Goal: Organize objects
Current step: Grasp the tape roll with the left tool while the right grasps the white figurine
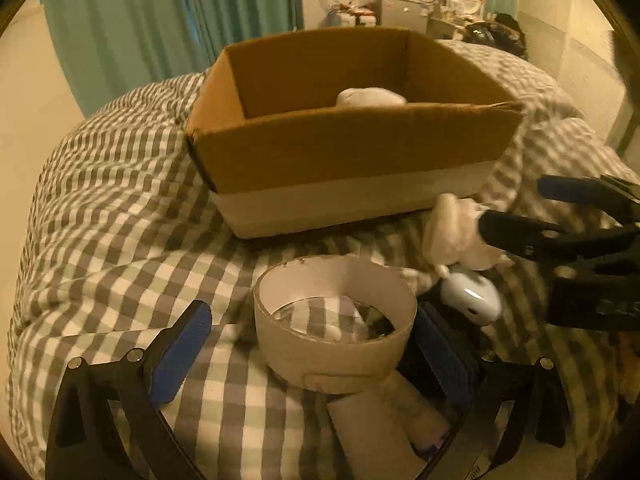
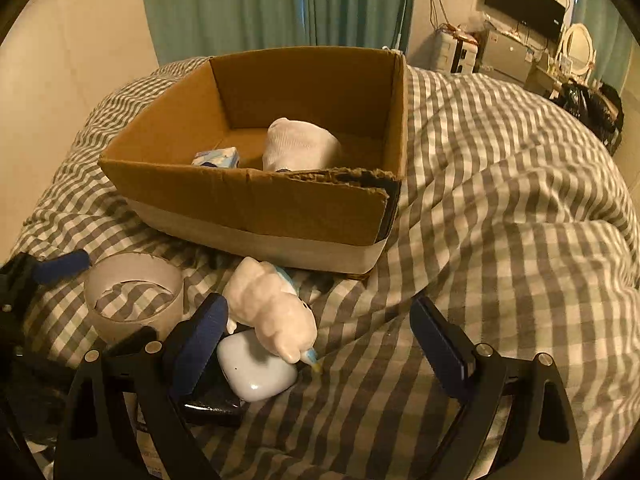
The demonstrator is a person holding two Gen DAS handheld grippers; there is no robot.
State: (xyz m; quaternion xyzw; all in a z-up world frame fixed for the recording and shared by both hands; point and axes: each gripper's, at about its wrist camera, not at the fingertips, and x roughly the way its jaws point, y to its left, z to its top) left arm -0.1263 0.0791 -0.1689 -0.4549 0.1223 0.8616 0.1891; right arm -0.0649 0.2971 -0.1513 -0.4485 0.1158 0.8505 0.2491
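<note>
The left gripper (image 1: 308,344) is wide open, its blue pads either side of a round cardboard ring (image 1: 334,322), not pressing it. A grey tube (image 1: 384,420) lies under the ring, seen only in the left view. The right gripper (image 2: 320,344) is wide open too and holds nothing; its left finger stands just beside a smooth white case (image 2: 256,368). A lumpy white toy (image 2: 276,312) leans on that case. All this sits on a soft checked blanket (image 2: 500,200). Further back is an open brown cardboard box (image 2: 256,200) with a torn edge. Only the right view shows a blue packet (image 2: 218,158) beside the white sock (image 2: 298,146) inside. Green curtains (image 2: 240,4) hang behind.
</note>
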